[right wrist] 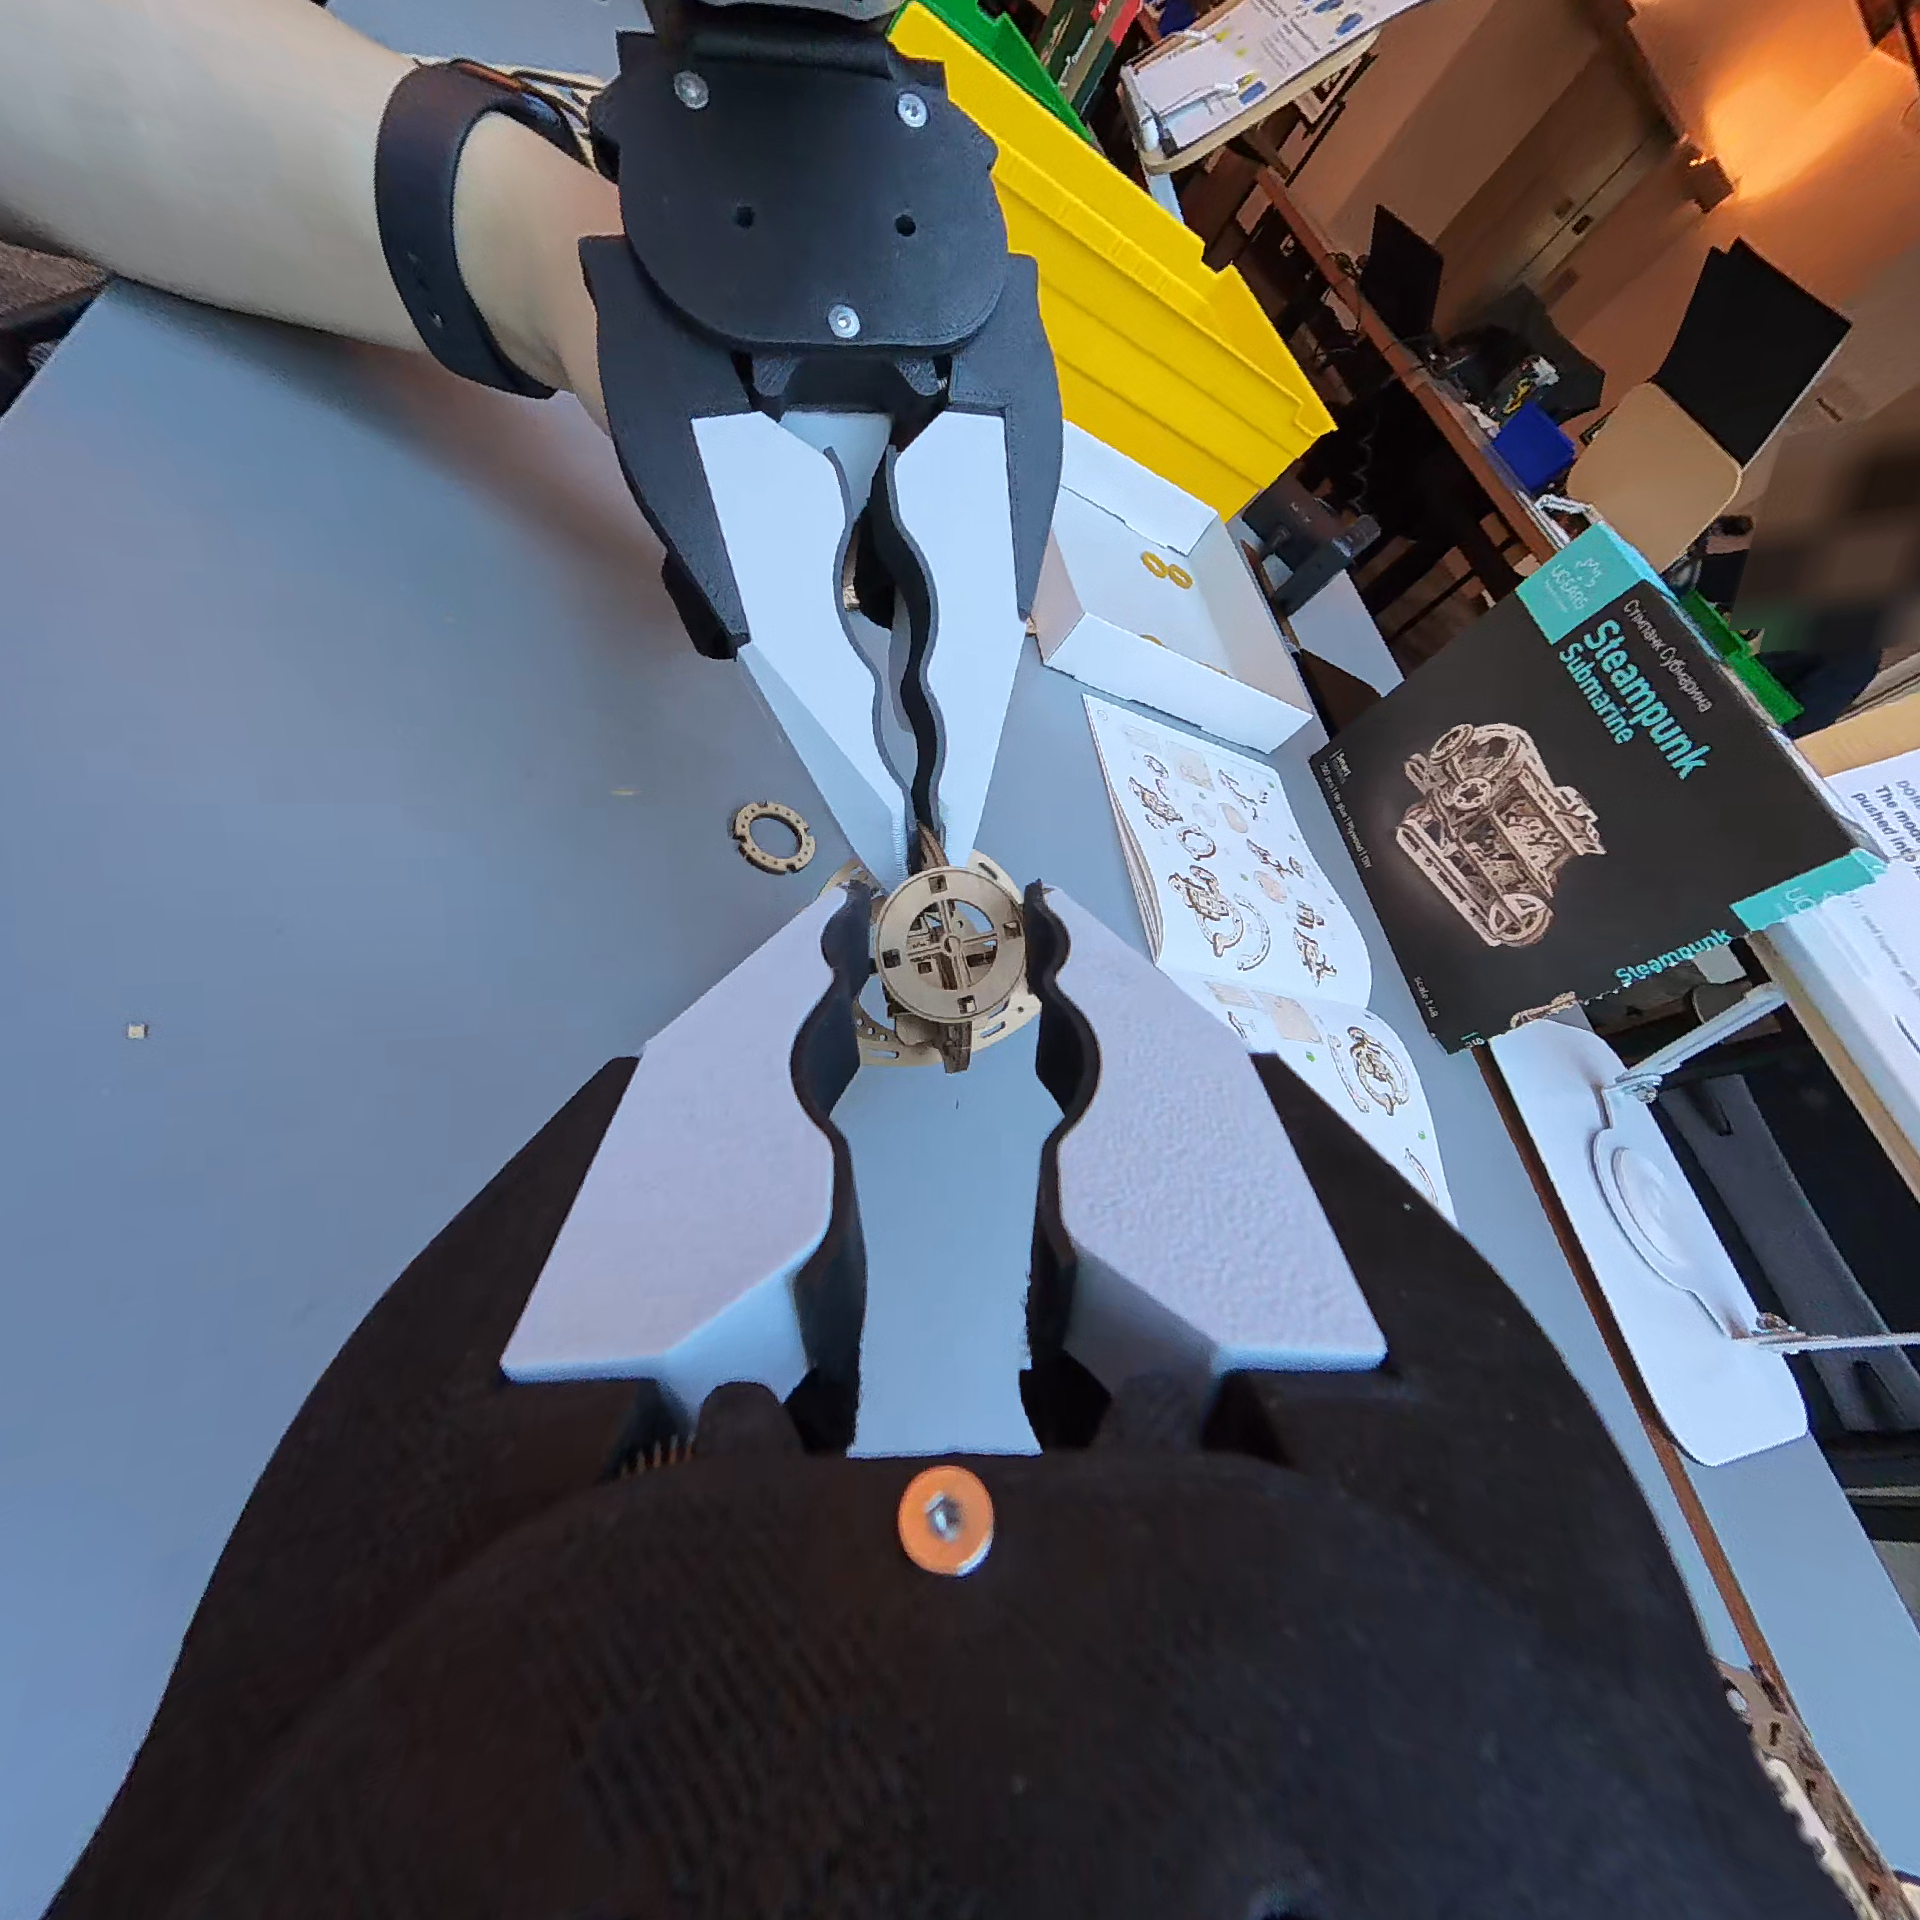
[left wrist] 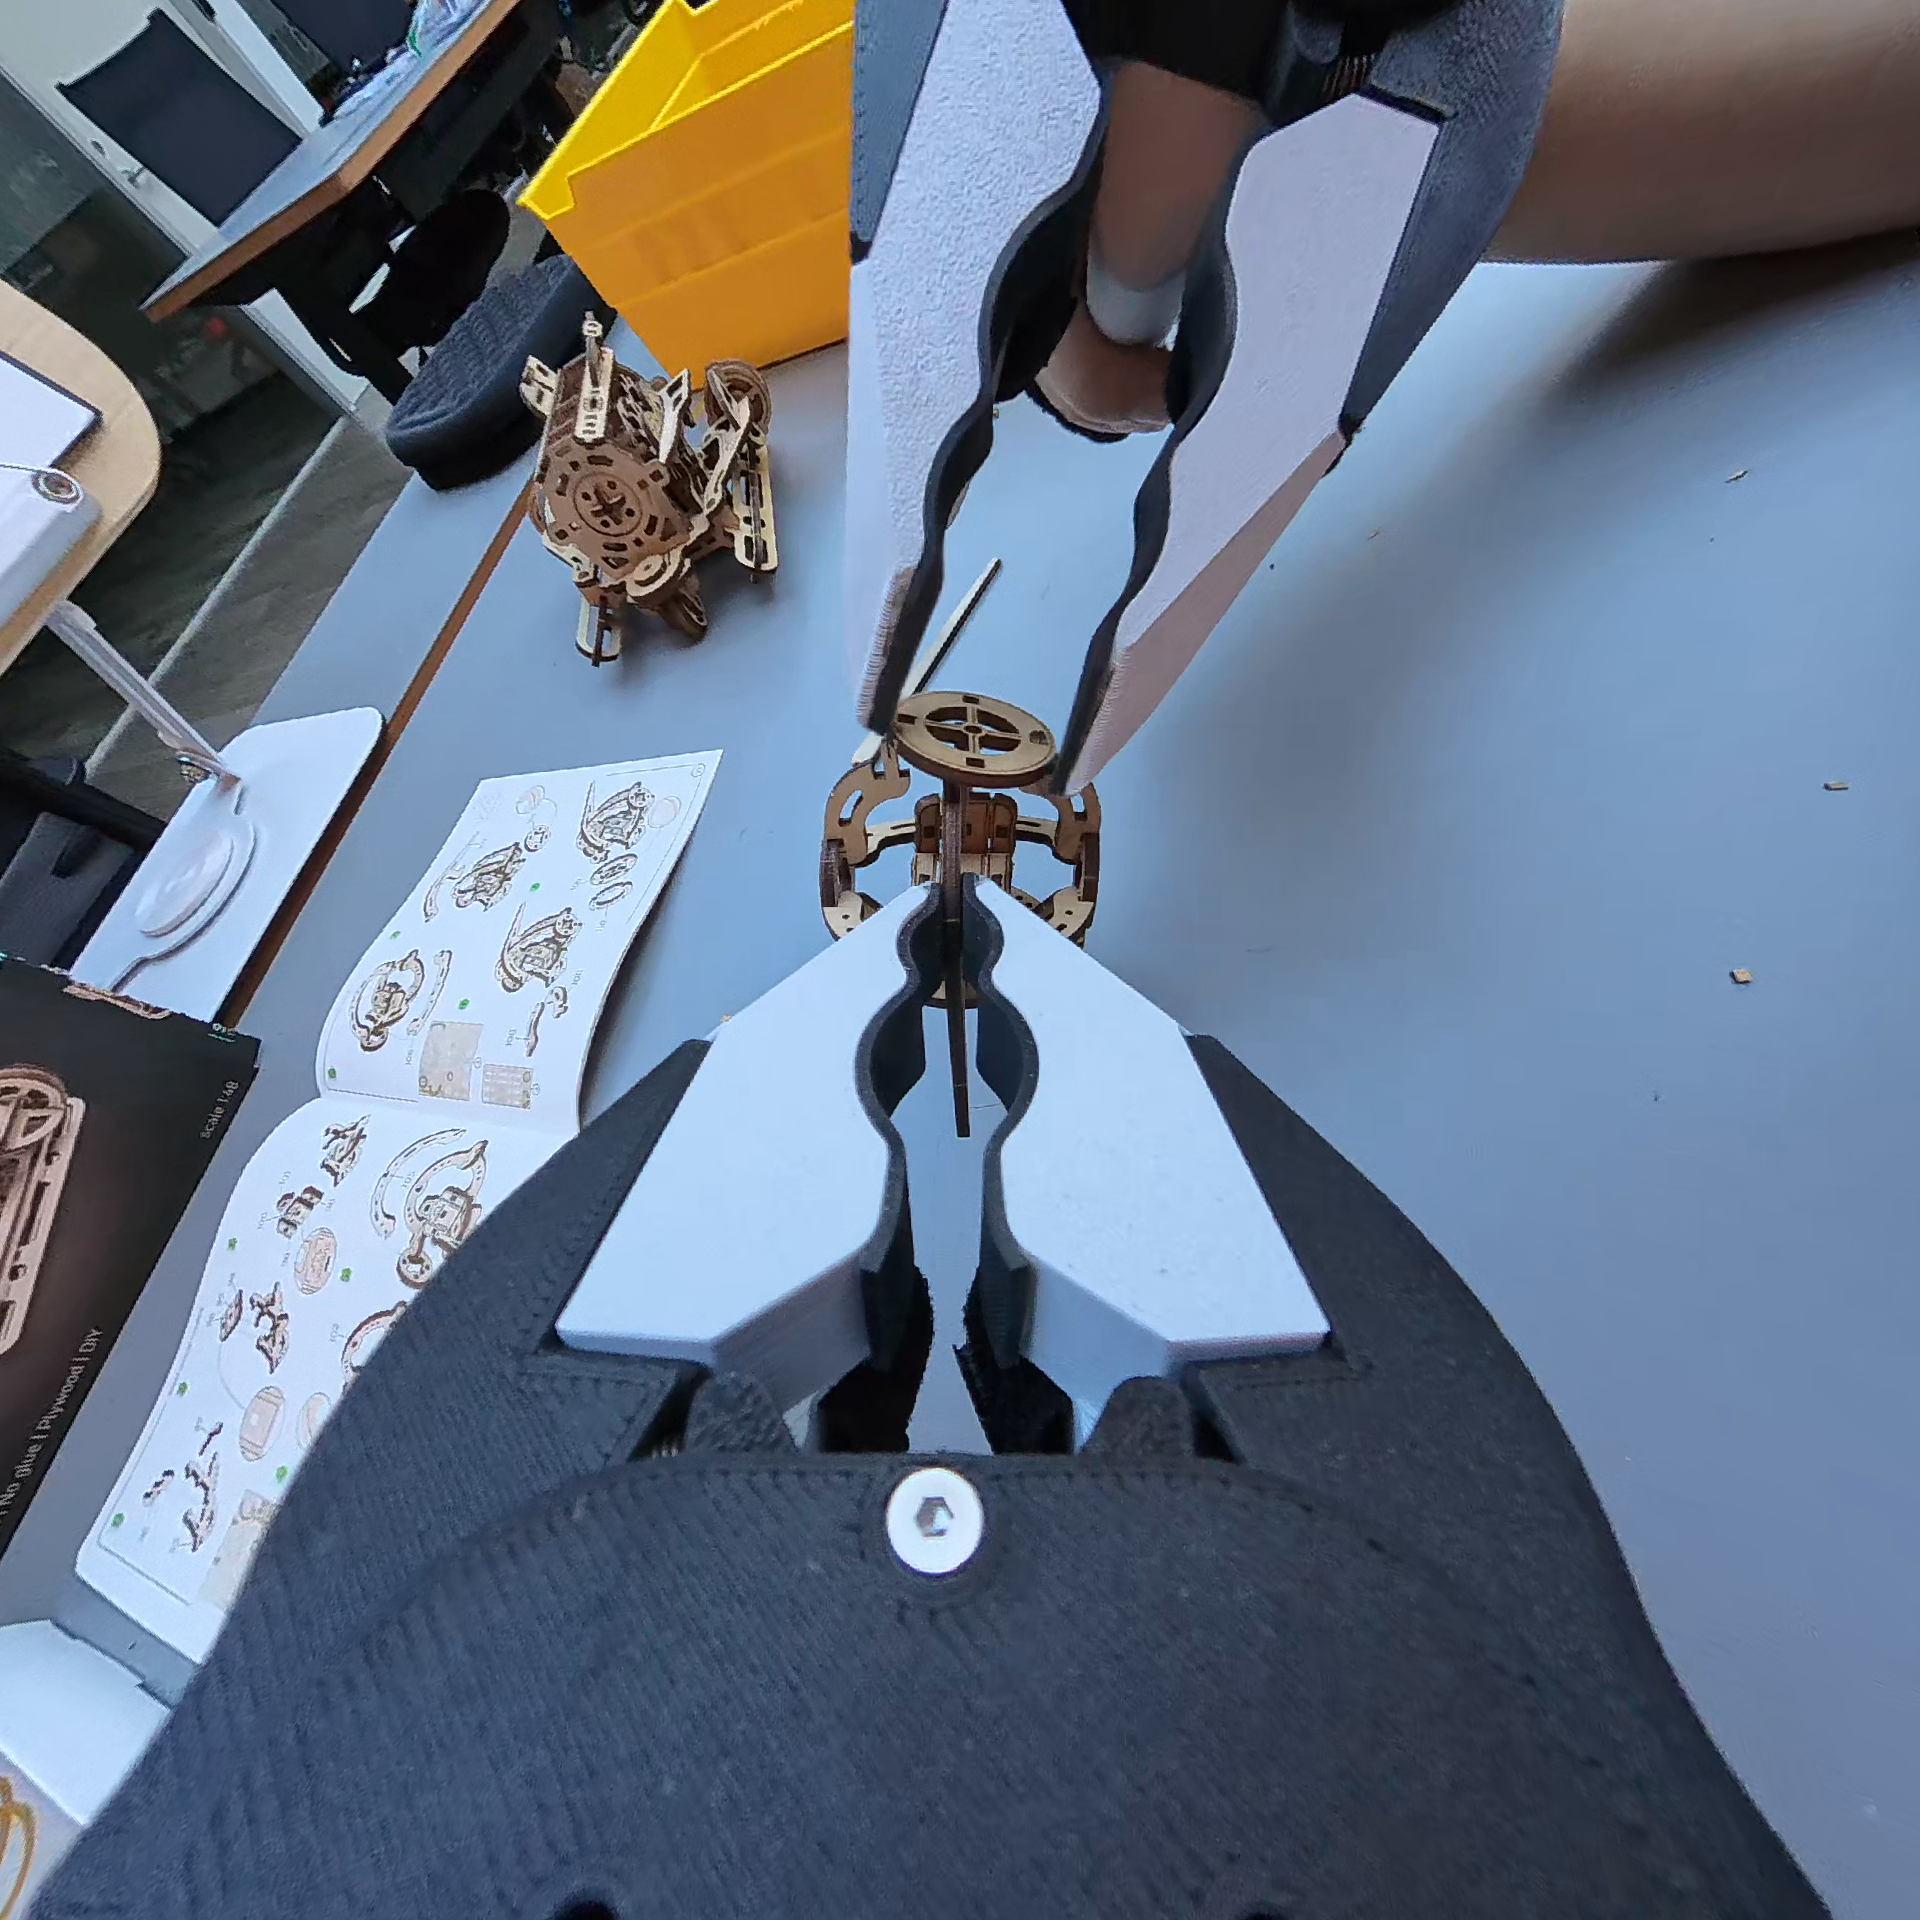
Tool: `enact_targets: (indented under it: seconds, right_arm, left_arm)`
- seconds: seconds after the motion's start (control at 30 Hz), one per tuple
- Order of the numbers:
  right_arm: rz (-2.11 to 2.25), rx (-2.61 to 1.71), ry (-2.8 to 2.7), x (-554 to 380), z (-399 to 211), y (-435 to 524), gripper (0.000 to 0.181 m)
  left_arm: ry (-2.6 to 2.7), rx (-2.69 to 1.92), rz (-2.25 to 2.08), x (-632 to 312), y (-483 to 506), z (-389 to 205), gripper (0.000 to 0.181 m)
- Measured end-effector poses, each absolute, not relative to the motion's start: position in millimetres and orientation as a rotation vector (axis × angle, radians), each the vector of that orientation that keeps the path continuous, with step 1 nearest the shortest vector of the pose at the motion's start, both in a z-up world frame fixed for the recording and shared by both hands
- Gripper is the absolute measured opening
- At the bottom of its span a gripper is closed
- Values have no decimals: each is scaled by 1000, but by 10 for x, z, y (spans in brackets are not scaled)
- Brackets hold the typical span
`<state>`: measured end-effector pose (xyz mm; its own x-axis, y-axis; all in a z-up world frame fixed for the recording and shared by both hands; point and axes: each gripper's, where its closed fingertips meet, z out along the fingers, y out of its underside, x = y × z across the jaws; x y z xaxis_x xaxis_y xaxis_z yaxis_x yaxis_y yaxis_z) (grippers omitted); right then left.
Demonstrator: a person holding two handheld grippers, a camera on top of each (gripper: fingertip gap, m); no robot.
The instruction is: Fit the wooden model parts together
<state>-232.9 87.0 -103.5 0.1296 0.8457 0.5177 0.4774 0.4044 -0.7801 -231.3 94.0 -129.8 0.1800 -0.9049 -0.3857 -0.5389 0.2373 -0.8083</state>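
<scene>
A small wooden sub-assembly (left wrist: 854, 831), a ring cage around a centre block, is held just above the grey table (left wrist: 1507, 987). My left gripper (left wrist: 948, 896) is shut on its thin upright plate (left wrist: 958, 1039), seen edge-on. A round spoked wooden disc (left wrist: 975, 740) sits on top of the assembly. My right gripper (left wrist: 975, 756) comes down from above and is shut on the disc's rim. In the right wrist view the disc (right wrist: 948, 951) sits between my right gripper's (right wrist: 943, 906) pads. The left gripper (right wrist: 923, 836) reaches in from the far side, and the cage (right wrist: 883, 1042) shows beneath.
A finished wooden model (left wrist: 644, 499) and a yellow bin (left wrist: 727, 187) stand at the back left. An open instruction booklet (left wrist: 468, 987) and a black kit box (right wrist: 1579, 810) lie to one side. A white tray (right wrist: 1153, 592) and a loose wooden ring (right wrist: 772, 834) lie nearby. My two grippers' fingertips are within a few centimetres of each other. Both grippers' tips are roughly 25 cm from the finished wooden model (left wrist: 644, 499).
</scene>
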Motion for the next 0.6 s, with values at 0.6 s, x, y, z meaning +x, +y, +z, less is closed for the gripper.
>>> enact_targets:
  seconds: [0.6]
  right_arm:
    - [460, -1303, -1461, -2318, -1020, 890, 26]
  left_arm:
    - [1491, -1345, -361, -2312, 937, -1258, 0]
